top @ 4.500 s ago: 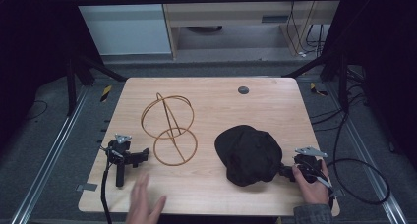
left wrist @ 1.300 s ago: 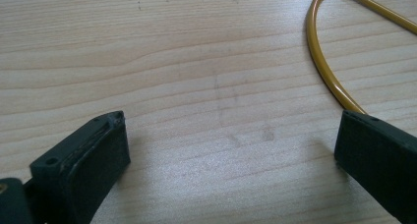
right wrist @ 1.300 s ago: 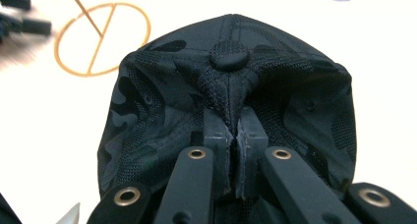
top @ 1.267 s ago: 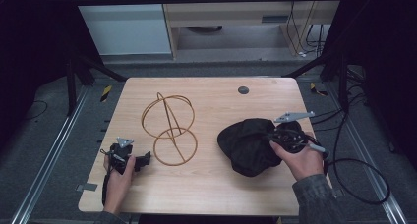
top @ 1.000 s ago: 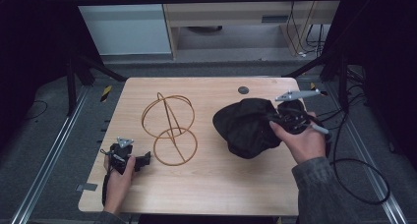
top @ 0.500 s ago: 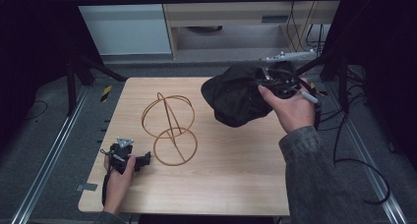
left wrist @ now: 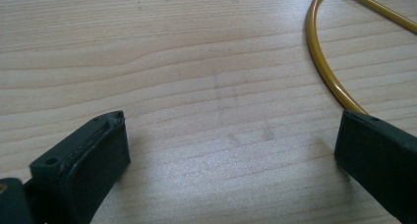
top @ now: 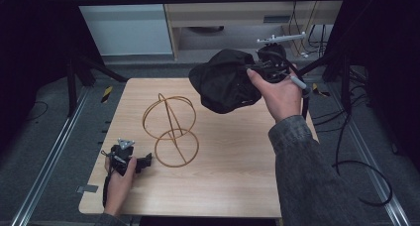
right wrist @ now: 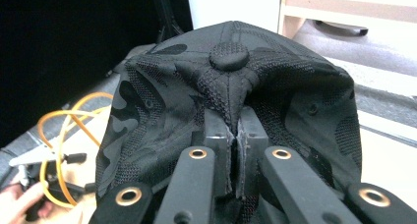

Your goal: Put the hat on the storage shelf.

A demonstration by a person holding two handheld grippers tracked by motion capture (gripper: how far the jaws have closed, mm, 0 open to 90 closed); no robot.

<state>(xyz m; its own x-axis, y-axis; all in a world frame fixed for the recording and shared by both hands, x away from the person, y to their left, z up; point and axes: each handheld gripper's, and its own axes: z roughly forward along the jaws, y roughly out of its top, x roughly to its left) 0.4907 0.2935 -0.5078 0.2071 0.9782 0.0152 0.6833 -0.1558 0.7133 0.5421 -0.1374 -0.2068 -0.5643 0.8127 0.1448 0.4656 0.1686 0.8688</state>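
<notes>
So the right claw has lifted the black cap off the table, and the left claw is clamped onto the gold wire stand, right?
Not quite. The right claw does hold the black cap up off the table, but the left claw is not clamped on the gold wire stand. The left gripper view shows its jaws wide apart over bare wood, the wire beside one jaw.

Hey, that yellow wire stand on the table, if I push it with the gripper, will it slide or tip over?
The wire stand is thin hoops, so probably light; it would likely slide on the smooth table. Its upright hoop rises above a flat ring, so a high push might tip it. Nudge the ring low.
</notes>
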